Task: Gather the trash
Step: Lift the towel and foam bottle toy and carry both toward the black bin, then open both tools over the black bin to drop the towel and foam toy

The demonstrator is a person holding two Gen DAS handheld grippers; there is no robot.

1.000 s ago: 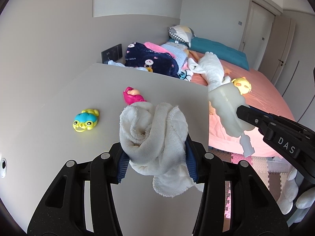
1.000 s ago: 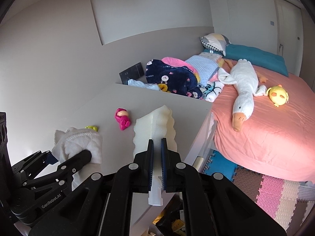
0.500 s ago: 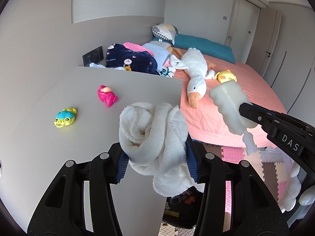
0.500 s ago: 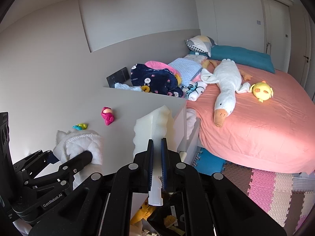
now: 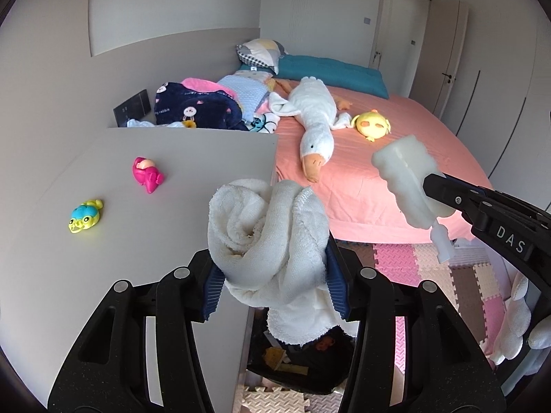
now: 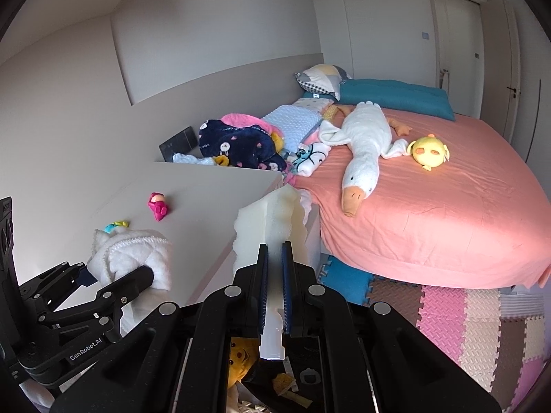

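Both fingers (image 5: 335,285) clamp towel (image 5: 268,234); sponge (image 6: 268,220)

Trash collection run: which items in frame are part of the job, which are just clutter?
In the job:
- white cloth, clamped in the left gripper
- white foam piece, clamped in the right gripper
- bin with scraps, low between the grippers

Lying about:
- pink toy and blue-yellow toy on the table
- goose plush, yellow chick plush, blankets on the bed
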